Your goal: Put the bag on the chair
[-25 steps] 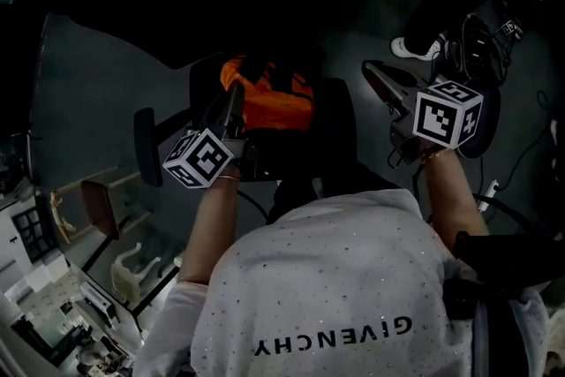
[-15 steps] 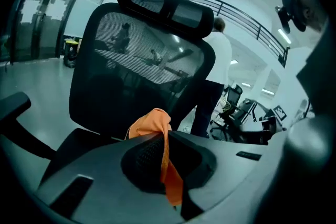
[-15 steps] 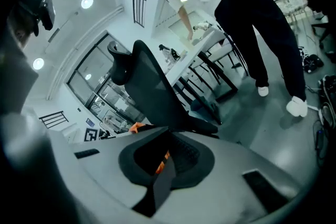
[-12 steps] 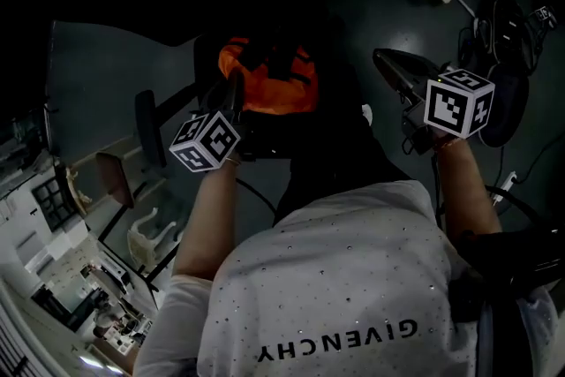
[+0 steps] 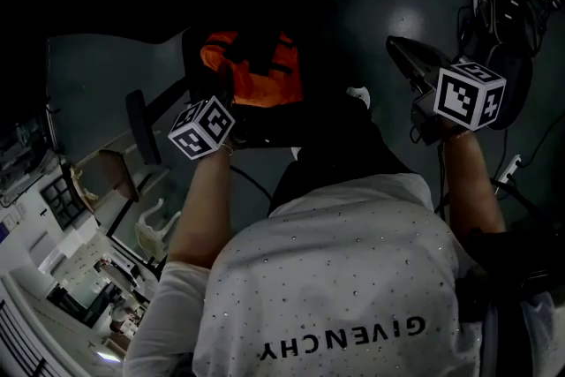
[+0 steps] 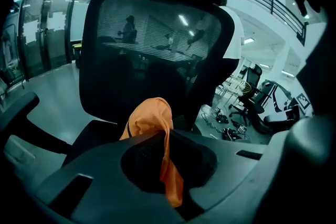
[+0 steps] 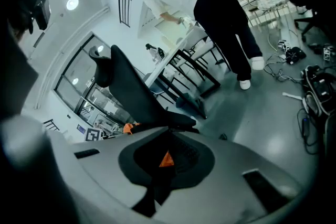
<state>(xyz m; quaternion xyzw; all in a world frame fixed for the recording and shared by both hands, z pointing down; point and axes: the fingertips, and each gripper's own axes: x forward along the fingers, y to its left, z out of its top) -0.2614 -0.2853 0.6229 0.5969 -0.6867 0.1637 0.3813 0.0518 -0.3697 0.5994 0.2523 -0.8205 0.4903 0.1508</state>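
Observation:
The orange bag [image 5: 252, 71] with black straps hangs low over the seat of a black office chair [image 5: 138, 121]. My left gripper [image 5: 226, 88] is at the bag's near left corner. In the left gripper view a fold of the bag's orange fabric [image 6: 157, 123] is pinched in the shut left gripper [image 6: 168, 139], facing the chair's mesh back [image 6: 152, 44]. My right gripper [image 5: 395, 50] is to the right of the chair. In the right gripper view the right gripper [image 7: 167, 157] is shut on a small orange tip with a dark strip, seemingly a strap of the bag.
A person in a white top and black trousers [image 7: 215, 2] stands by desks behind the chair [image 7: 123, 84]. Cables and plugs [image 7: 315, 86] litter the floor on the right. More office chairs [image 6: 252, 84] stand at the back. Shelving [image 5: 79, 216] lies on the left.
Both grippers and the bag have shifted further away from me, over the chair, keeping the same distance from each other. Both grips are unchanged.

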